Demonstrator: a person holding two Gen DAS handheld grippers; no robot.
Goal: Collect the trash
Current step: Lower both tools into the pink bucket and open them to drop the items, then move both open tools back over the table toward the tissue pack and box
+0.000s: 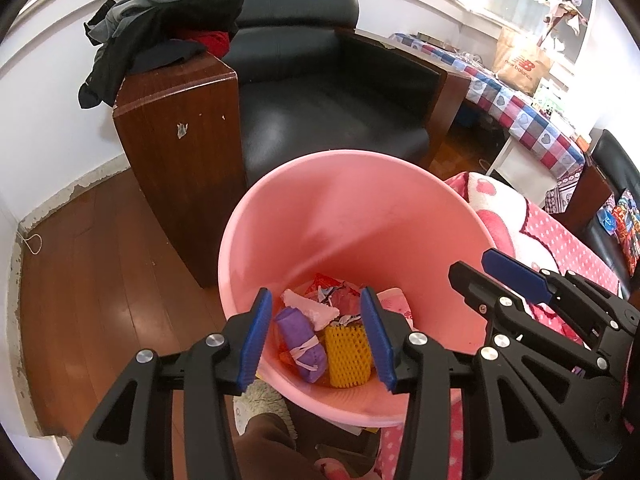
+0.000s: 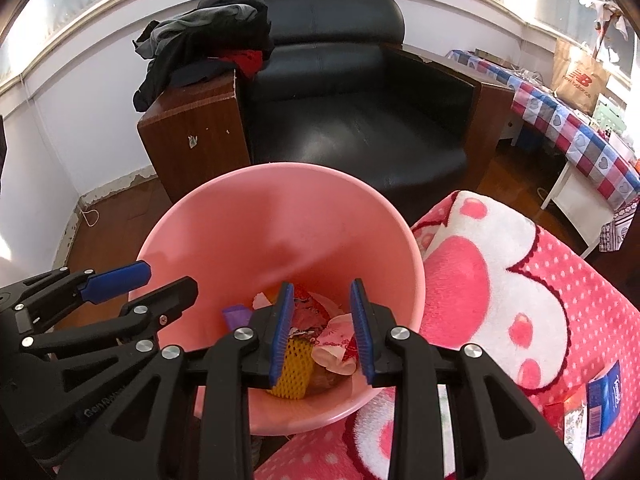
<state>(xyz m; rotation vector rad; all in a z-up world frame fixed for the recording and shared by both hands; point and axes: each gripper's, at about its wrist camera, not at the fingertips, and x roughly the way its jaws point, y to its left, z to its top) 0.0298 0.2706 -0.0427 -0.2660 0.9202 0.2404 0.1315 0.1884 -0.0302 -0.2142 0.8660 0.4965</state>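
Observation:
A pink plastic bin (image 1: 360, 208) stands on the floor in front of me; it also shows in the right wrist view (image 2: 256, 224). Inside lie a purple packet (image 1: 298, 340), a yellow foam net (image 1: 347, 354), a pink-white wrapper (image 1: 310, 307) and red scraps. My left gripper (image 1: 316, 336) is open and empty over the bin's mouth. My right gripper (image 2: 322, 332) is open and empty over the bin too, above the yellow net (image 2: 291, 372) and crumpled wrappers (image 2: 334, 344). Each gripper shows in the other's view, the right one (image 1: 508, 280) and the left one (image 2: 136, 284).
A black leather armchair (image 1: 320, 92) with wooden arms stands behind the bin, dark clothes (image 1: 160, 28) piled on its left arm. A pink blanket (image 2: 500, 288) lies right of the bin, a blue box (image 2: 604, 400) and a red wrapper on it. A checked-cloth table (image 1: 520, 108) stands far right.

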